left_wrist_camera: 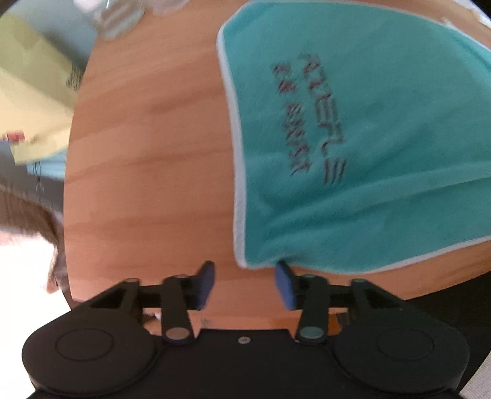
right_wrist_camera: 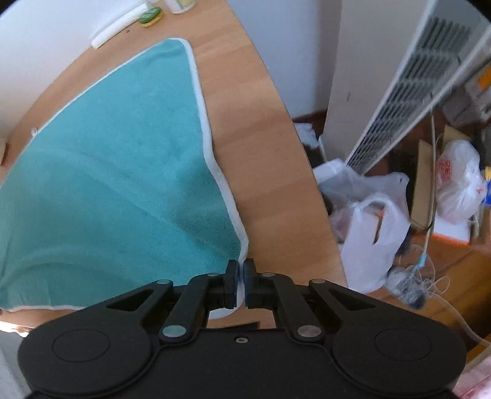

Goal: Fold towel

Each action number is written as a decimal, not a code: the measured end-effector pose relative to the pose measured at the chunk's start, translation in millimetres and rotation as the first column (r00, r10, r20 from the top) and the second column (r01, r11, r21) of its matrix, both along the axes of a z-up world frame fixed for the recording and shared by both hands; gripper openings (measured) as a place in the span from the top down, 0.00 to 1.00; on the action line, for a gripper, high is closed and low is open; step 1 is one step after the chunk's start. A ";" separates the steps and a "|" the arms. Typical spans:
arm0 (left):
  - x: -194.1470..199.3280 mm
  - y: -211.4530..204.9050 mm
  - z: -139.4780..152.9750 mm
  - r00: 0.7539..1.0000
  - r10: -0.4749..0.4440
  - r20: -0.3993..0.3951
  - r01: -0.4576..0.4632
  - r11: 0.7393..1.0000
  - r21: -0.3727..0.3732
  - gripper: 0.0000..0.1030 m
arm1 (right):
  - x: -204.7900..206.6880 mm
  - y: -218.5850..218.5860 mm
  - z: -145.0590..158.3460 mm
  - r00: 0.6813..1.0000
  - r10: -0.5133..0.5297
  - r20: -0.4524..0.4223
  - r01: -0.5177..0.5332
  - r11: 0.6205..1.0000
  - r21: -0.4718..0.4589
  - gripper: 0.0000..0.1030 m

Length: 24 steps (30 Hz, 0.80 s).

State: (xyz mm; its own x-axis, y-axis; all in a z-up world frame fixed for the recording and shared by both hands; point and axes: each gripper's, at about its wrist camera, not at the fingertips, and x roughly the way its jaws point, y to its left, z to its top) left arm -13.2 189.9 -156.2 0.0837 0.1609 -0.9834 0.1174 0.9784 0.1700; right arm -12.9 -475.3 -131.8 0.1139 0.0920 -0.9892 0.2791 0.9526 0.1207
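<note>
A teal towel [left_wrist_camera: 368,138] with a white hem and dark printed lettering lies spread on the round wooden table [left_wrist_camera: 153,153]. My left gripper [left_wrist_camera: 245,266] points down at the towel's near left corner. Its blue pads [left_wrist_camera: 284,282] stand well apart: the right one touches the hem and the left one is over bare wood. In the right wrist view the same towel [right_wrist_camera: 122,184] fills the left side. My right gripper [right_wrist_camera: 241,264] has its jaws almost together, with the white hem of the near right corner pinched in the narrow gap.
Glass jars [left_wrist_camera: 119,15] stand at the table's far edge, beside yellow-green fabric [left_wrist_camera: 33,92]. A white roll [right_wrist_camera: 119,24] and a green item [right_wrist_camera: 150,13] lie at the back. Off the table's right edge are a white heater [right_wrist_camera: 408,83] and plastic bags [right_wrist_camera: 371,233].
</note>
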 end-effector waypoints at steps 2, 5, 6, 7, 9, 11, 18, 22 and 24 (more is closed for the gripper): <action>-0.8 -3.3 3.7 1.000 -0.026 0.013 0.026 1.000 0.005 0.54 | 3.3 0.2 6.7 1.000 0.024 -0.006 -0.024 0.999 -0.023 0.75; -2.1 -2.0 7.7 0.997 -0.068 0.029 0.068 0.998 0.017 0.45 | 9.8 -0.6 20.4 0.999 0.048 0.019 -0.047 0.997 -0.059 0.75; -2.1 -0.4 7.9 0.996 -0.079 0.030 0.078 0.997 0.015 0.44 | 15.9 3.1 28.7 0.997 0.072 0.035 -0.070 0.995 -0.065 0.75; -1.8 0.8 8.2 0.996 -0.087 0.029 0.087 0.996 0.004 0.44 | 19.6 6.9 33.1 0.995 0.089 0.044 -0.087 0.994 -0.060 0.75; -1.7 1.7 8.4 0.992 -0.105 0.063 0.108 0.993 -0.053 0.43 | 30.8 27.0 43.1 0.983 0.171 0.066 -0.167 0.984 -0.068 0.73; -1.1 2.9 4.3 0.990 -0.112 0.082 0.120 0.988 -0.095 0.43 | 39.0 45.0 46.2 0.966 0.243 0.084 -0.237 0.969 -0.076 0.66; 18.6 11.4 -20.5 0.999 -0.047 -0.009 0.043 0.957 -0.288 0.69 | 71.2 128.8 18.7 0.904 0.402 0.144 -0.388 0.914 -0.117 0.63; 29.4 21.8 -19.0 0.997 -0.008 -0.080 -0.017 0.952 -0.306 0.81 | 82.3 144.9 4.2 0.885 0.440 0.153 -0.414 0.893 -0.173 0.60; 34.2 26.7 -17.5 0.992 0.001 -0.125 -0.037 0.957 -0.288 0.86 | 89.7 141.5 0.4 0.884 0.438 0.163 -0.407 0.893 -0.192 0.53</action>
State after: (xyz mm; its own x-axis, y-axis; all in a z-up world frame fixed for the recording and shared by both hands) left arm 21.0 216.6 -173.7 -0.0405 -0.1318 -0.9904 0.1007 0.9857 -0.1353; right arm 76.9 -333.7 -131.4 0.2907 0.0295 -0.9564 -0.1684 0.9855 -0.0208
